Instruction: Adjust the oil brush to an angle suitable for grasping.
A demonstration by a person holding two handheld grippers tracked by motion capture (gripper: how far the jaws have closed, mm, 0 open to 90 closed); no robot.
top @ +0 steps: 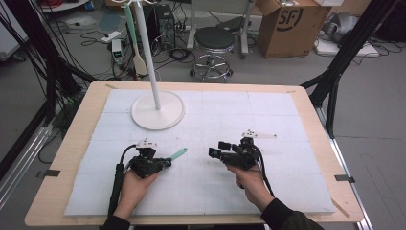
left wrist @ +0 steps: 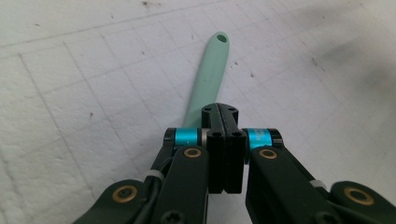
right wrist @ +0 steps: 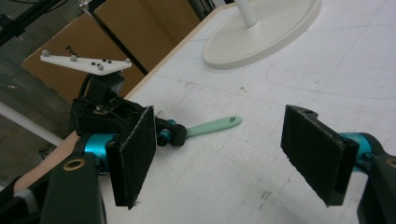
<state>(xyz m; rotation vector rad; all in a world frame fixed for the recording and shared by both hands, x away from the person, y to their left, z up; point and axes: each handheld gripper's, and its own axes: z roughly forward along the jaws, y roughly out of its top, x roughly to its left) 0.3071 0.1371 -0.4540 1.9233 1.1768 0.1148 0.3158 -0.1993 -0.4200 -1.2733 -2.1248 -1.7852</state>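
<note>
Your left gripper (left wrist: 223,154) pinches the green spatula (left wrist: 208,74) with its handle's hanging hole free for the stand (top: 157,110), while your right gripper (right wrist: 233,154) waits spread, empty.

Mint-green spatula handle (left wrist: 208,77), white gridded mat (top: 287,143), white stand base (top: 158,112), black fingers (right wrist: 135,154)

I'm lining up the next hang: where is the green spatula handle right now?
In the high view the green spatula handle lies left of centre on the white mat, clamped in the left tool, with the stand's round base beyond it.
</note>
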